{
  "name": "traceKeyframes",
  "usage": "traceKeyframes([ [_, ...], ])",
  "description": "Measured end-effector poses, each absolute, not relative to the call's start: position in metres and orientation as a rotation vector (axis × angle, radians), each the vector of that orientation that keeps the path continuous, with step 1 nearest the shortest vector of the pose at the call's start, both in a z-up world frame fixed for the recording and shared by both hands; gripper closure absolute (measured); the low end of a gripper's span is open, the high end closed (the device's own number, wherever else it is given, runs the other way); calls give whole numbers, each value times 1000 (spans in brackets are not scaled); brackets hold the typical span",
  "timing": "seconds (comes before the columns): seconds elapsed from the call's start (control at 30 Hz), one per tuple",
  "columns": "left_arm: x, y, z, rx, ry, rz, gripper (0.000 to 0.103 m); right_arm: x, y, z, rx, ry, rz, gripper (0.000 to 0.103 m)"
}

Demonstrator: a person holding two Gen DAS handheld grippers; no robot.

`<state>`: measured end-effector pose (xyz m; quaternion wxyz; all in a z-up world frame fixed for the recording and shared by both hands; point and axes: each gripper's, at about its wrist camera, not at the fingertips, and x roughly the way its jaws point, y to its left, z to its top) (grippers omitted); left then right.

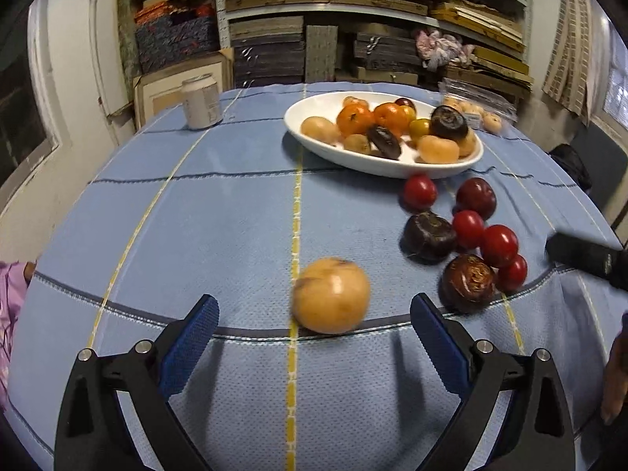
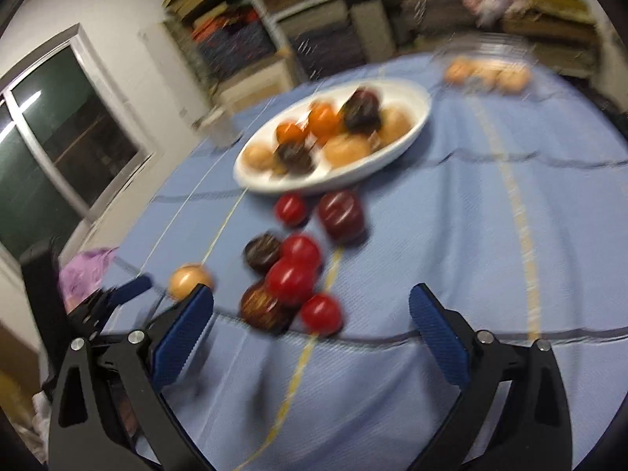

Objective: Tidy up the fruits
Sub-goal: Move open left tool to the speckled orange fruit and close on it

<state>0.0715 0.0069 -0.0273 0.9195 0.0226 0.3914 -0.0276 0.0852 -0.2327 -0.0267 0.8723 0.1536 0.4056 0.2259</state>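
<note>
- The blue tablecloth (image 1: 219,235) with thin yellow and dark lines covers the whole table.
- The white bowl (image 1: 314,141) sits far back on the cloth. It holds orange, tan and dark fruits.
- The silver can (image 1: 201,102) stands left of the white bowl. It has writing on it, but it is too small to read. Only the left wrist view shows it clearly; the right wrist view is blurry there.
- The clear bag (image 1: 481,110) of small tan fruits lies just right of the white bowl.
- The left gripper (image 1: 314,316) has its blue fingers (image 1: 196,337) spread wide, with nothing in them. They touch no fruit.
- The right gripper (image 2: 312,308) is spread wide too and carries nothing.
- The tan fruit (image 1: 331,300) lies on the cloth, well in front of the white bowl, just ahead of the left gripper and between its fingers. The right wrist view shows it off to the left.
- A bunch of red fruits (image 1: 498,245) and dark fruits (image 1: 428,235) lies just in front of the white bowl, to the right of the tan fruit.
</note>
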Motion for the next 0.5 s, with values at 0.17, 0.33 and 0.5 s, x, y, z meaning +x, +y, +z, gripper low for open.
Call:
traceKeyframes([
  [0.17, 71, 7, -27, 47, 808, -60, 4, 88, -237, -30, 403, 874, 530, 5],
  [0.33, 71, 2, -27, 77, 809, -67, 4, 92, -238, -33, 461, 889, 573, 37],
  [0.5, 71, 1, -28, 83, 812, -67, 4, 93, -232, -31, 454, 887, 587, 44],
])
